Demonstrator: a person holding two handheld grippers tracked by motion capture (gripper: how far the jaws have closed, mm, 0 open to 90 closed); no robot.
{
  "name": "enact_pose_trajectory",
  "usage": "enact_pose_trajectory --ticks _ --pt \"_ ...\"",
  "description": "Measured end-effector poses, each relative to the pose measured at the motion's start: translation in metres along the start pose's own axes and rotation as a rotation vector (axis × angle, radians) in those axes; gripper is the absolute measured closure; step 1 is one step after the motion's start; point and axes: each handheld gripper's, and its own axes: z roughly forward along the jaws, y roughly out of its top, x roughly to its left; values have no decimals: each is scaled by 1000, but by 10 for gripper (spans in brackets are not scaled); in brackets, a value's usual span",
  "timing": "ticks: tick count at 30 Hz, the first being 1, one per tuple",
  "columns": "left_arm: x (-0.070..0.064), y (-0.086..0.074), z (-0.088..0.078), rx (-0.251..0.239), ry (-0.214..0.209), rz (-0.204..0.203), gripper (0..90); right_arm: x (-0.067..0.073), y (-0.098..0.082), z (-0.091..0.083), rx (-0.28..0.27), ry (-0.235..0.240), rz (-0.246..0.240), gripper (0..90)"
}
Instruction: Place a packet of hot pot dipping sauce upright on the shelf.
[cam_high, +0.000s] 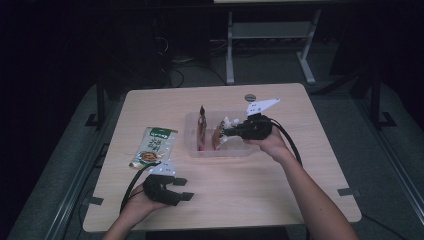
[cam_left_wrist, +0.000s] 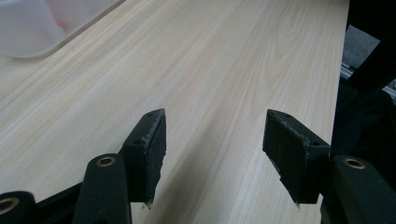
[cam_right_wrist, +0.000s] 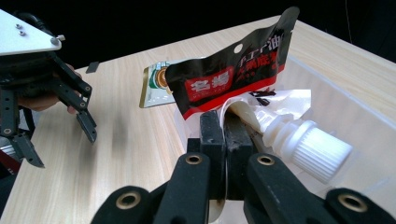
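- Two grippers are working at a light wooden table (cam_high: 250, 180), one in each of the person's hands.
- The right gripper (cam_high: 227, 133) is reaching into a clear plastic bin (cam_high: 192, 150) near the table's centre, its jaws pointing toward nine o'clock in the high view.
- In the right gripper view its jaws are standing pressed together, clamping the edge of a spouted pouch (cam_right_wrist: 280, 105) just beside its white ribbed cap (cam_right_wrist: 317, 151).
- The spouted pouch is sitting inside the bin, at its three o'clock half, with the cap aiming toward four o'clock in the right gripper view.
- A dark red-and-black packet (cam_right_wrist: 233, 77) is standing upright in the bin right behind that pouch; in the high view it is showing at the bin's nine o'clock end (cam_high: 202, 127).
- A green-and-cream snack packet (cam_high: 154, 146) is lying flat on the table, outside the bin at its nine o'clock side.
- The left gripper (cam_high: 184, 189) is hovering over the table's six o'clock edge, at seven o'clock from the bin and just below the snack packet.
- Its jaws are standing apart with only bare tabletop between them, and its black pads (cam_left_wrist: 154, 149) are touching nothing.
- In the left gripper view a corner of the bin (cam_left_wrist: 42, 28) is lying at eleven o'clock, well apart from the jaws.
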Motion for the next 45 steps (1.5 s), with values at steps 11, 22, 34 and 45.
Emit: enact_pose_trajectory --ticks 11,22,34,45 --pt "2 -1 -1 4 8 5 385 1 -1 8 14 -11 14 844" --pt "2 0 -2 7 9 7 381 -1 -2 5 14 -48 55 549" --pt "9 6 -4 -1 26 10 373 20 -18 -10 85 -118 63 349" --pt "15 9 -9 16 94 -16 378 58 -39 -18 154 -162 30 286"
